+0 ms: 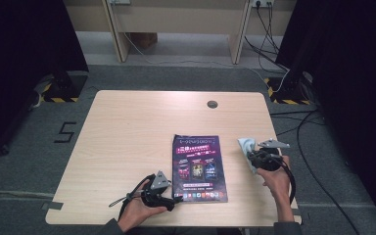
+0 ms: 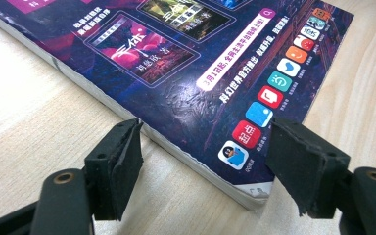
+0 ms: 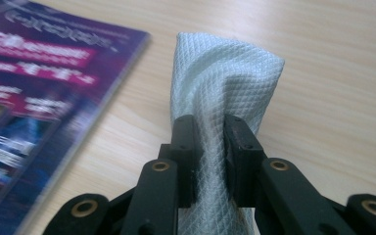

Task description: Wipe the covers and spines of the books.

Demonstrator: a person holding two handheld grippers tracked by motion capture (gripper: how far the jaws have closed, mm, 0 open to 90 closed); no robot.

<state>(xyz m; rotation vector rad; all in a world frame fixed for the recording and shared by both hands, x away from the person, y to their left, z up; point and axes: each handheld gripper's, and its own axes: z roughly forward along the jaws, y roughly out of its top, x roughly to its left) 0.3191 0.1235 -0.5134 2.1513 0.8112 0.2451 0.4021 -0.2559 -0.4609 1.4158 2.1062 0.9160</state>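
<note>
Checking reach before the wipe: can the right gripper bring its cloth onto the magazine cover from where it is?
Probably yes. The right gripper, shut on the cloth, is just beside the magazine, with only bare table between.

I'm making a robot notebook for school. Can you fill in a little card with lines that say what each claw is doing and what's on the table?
Table: light wooden table, with a small round grey cap near its far edge
Book: purple magazine lying flat, cover up
Left claw: left claw open, jaws either side of the magazine's near corner, not pressing it
Right claw: right claw shut on the cloth
Cloth: pale blue-white cloth pinched between the jaws, standing up above them, to the right of the magazine
</note>
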